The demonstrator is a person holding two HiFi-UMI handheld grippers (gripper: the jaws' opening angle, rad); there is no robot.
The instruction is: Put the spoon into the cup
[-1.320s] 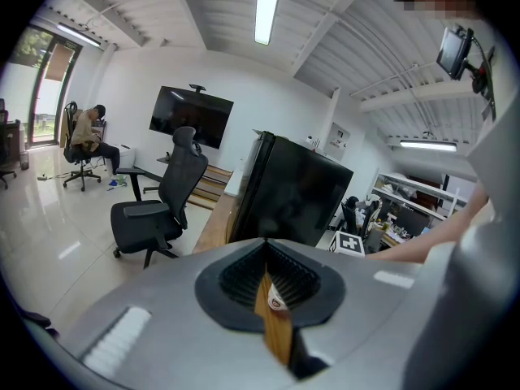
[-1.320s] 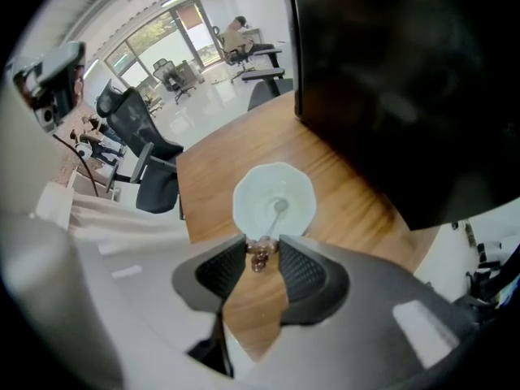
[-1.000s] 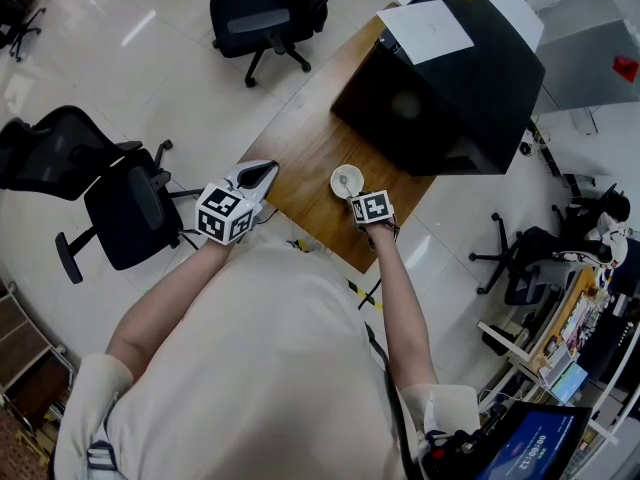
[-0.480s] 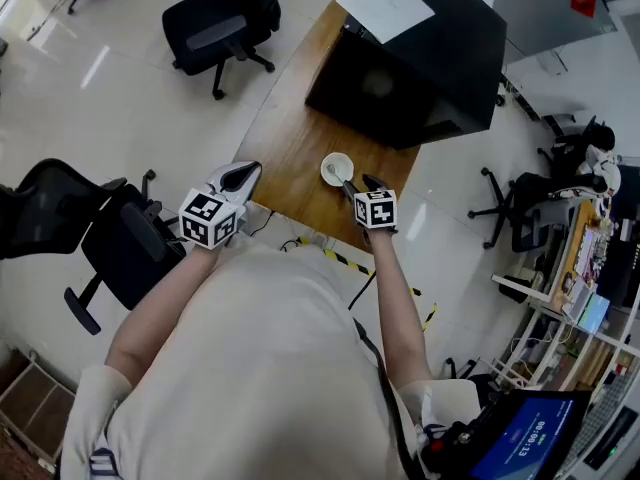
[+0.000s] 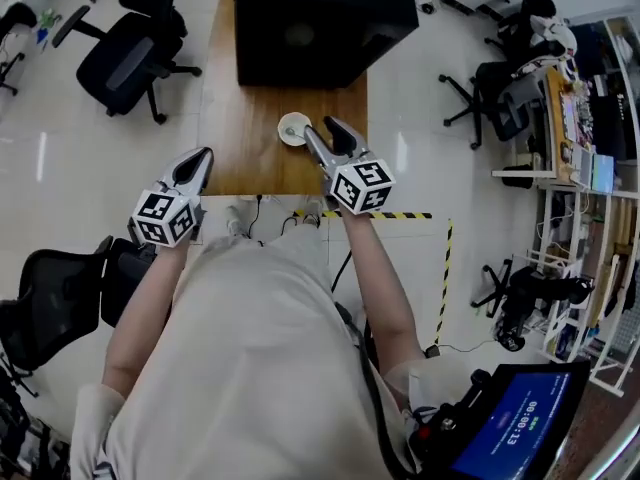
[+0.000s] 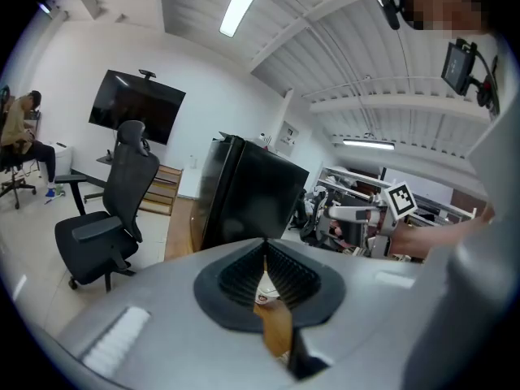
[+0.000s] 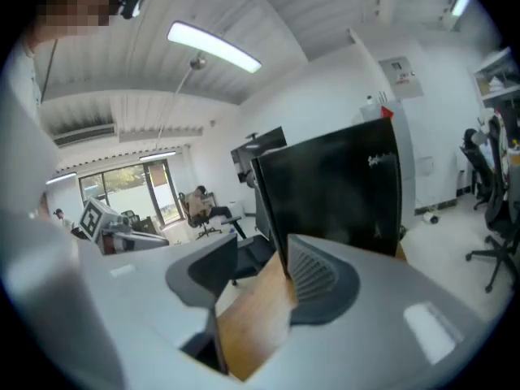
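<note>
**Finding.** The cup (image 5: 294, 128) stands on the bench (image 5: 240, 118), short of the black box (image 5: 320, 23). A grey shape inside it appears to be the spoon (image 5: 292, 133), though it is too small in the head view to be certain.

**Grippers.** The right gripper (image 5: 320, 128) is held just beside the cup. Its jaws are released and have just been closing slightly from their widest. Nothing is between them, and only bench wood shows through the gap. The left gripper (image 5: 197, 160) is well to the side, off the bench edge. Its jaws are clenched together on nothing.

**Assessment.** Placement looks complete, and the step in hand is the retreat.

**Recommendation.**
- Take the right gripper up and back along its own line.
- Keep the jaws apart so neither pad hooks the spoon handle or the rim.
- A sideways sweep risks tipping the cup, which looks light.
- Leave the left gripper where it is.
</note>
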